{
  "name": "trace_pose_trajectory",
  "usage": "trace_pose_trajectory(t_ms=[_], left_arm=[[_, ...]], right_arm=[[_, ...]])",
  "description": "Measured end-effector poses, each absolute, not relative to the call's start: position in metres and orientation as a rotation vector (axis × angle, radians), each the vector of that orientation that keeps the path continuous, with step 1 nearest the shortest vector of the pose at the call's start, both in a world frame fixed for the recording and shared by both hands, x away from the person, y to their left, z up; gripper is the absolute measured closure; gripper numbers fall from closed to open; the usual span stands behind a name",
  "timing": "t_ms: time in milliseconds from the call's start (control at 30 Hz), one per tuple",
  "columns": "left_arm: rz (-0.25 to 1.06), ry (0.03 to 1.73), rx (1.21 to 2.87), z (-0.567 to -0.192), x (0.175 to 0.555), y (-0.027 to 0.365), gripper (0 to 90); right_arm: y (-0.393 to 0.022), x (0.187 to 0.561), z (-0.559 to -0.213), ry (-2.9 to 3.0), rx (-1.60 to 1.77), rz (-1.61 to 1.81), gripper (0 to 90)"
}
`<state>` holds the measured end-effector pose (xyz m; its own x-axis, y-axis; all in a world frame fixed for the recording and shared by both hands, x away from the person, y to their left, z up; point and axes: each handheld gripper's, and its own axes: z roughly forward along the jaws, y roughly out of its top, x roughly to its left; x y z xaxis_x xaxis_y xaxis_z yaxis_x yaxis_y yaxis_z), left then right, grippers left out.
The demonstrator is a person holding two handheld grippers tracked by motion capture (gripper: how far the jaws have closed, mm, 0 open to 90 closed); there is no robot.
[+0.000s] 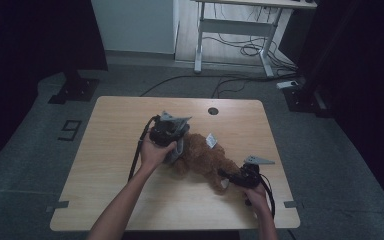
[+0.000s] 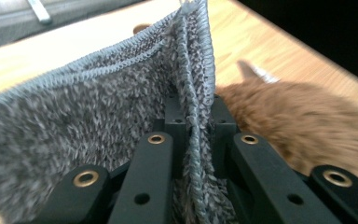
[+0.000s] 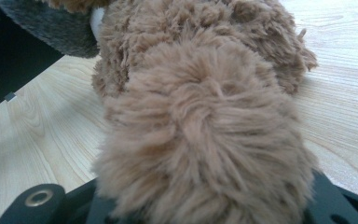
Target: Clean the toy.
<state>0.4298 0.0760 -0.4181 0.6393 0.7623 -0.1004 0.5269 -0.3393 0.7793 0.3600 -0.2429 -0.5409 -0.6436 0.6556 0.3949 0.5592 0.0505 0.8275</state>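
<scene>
A brown plush toy lies in the middle of the wooden table, with a white tag on its far side. A grey fuzzy cloth is draped over the toy's left end. My left gripper is shut on a folded edge of that cloth, which stands up between the jaws with the toy just behind it. My right gripper is shut on a furry limb of the toy at its near right end. The fur hides the fingertips.
A round cable hole sits near the table's far edge. Beyond the table are a white desk frame, loose cables on the floor and a black stand base at the left.
</scene>
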Motion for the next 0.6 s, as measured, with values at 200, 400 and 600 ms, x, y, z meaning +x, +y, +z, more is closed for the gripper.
trace_pose_trajectory(t_ms=[200,400,600], left_arm=[[0.222,1.075,1.986,-0.449,0.439,0.093,82.8],[0.257,1.069,1.999,-0.449,0.431,0.103,83.0],[0.312,1.077,2.019,-0.449,0.426,0.114,82.8]], right_arm=[[-0.242,0.36,-0.54,2.223,1.262,1.662,59.9],[-0.24,0.359,-0.537,2.233,1.249,1.631,59.9],[-0.241,0.358,-0.534,2.245,1.241,1.591,59.9]])
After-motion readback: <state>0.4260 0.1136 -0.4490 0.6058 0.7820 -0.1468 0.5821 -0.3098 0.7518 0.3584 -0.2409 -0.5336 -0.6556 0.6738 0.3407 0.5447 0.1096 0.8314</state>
